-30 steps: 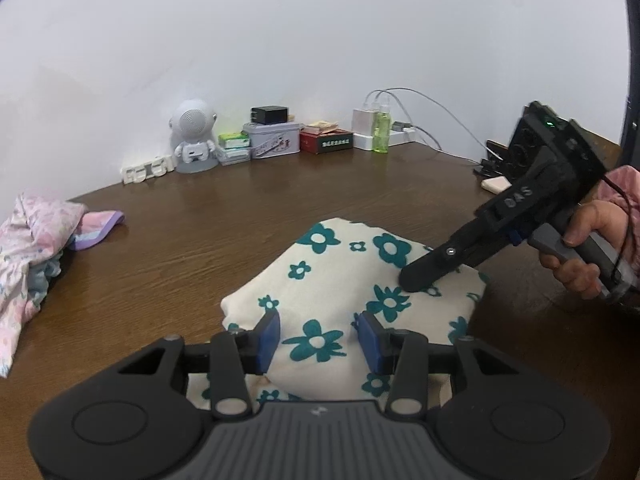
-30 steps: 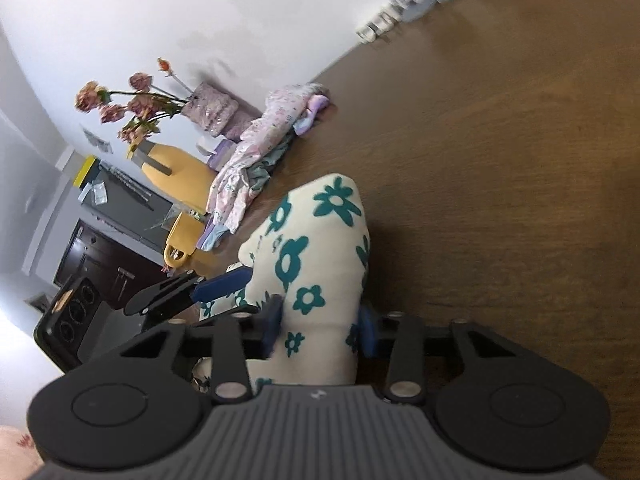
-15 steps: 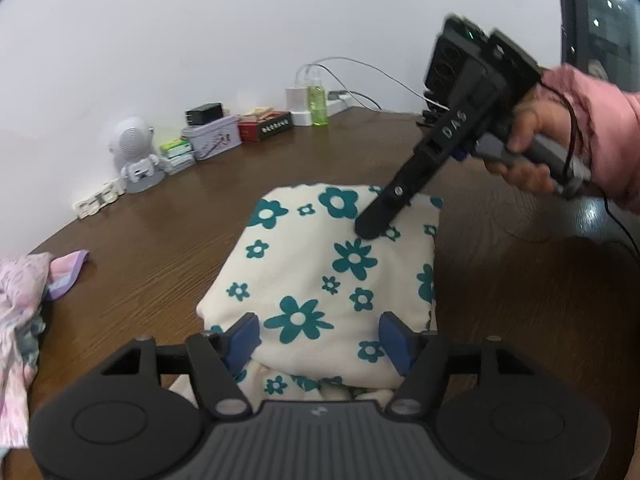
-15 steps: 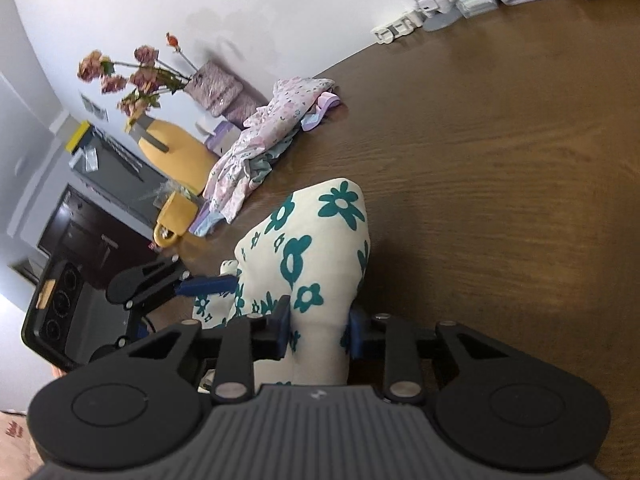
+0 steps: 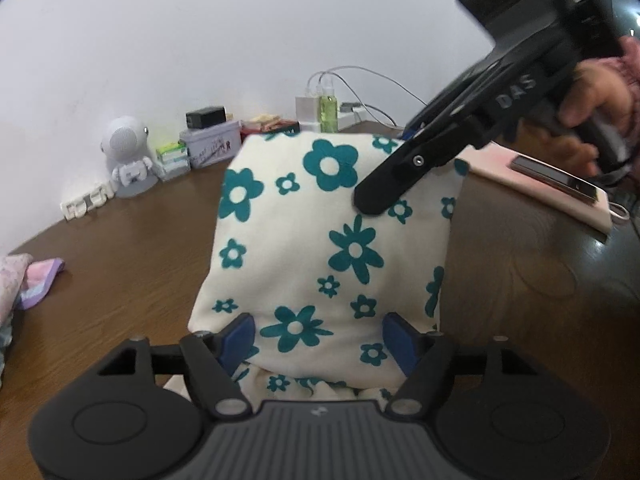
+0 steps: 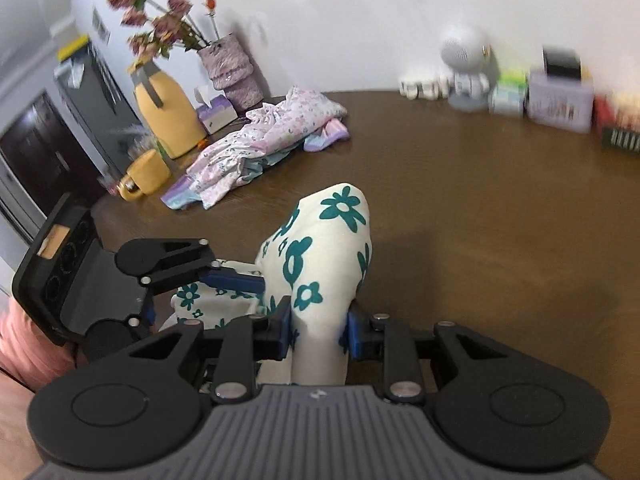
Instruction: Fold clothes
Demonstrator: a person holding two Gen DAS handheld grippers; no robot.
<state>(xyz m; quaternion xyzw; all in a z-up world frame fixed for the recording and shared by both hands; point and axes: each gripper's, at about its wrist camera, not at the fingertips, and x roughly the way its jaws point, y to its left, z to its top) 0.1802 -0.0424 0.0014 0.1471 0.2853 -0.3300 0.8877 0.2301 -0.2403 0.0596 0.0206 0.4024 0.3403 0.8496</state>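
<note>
At frame centre, the floral garment [image 6: 320,264] was pinched by the right gripper [image 6: 316,326]; the left gripper [image 5: 318,338] was held spread around its lower edge.

Brown wooden counter [image 6: 500,208]. Along the wall: white robot-shaped speaker [image 5: 127,156], lilac tin [image 5: 211,147], green bottle [image 5: 329,109] beside a white charger [image 5: 306,107]. Yellow vase [image 6: 166,114], yellow mug [image 6: 144,174], tissue box [image 6: 216,114] at the far left end.

surface: brown wooden table [image 6: 500,208] | on it: pink floral clothes pile [image 6: 260,140], yellow mug [image 6: 146,174], tin [image 5: 210,146]
</note>
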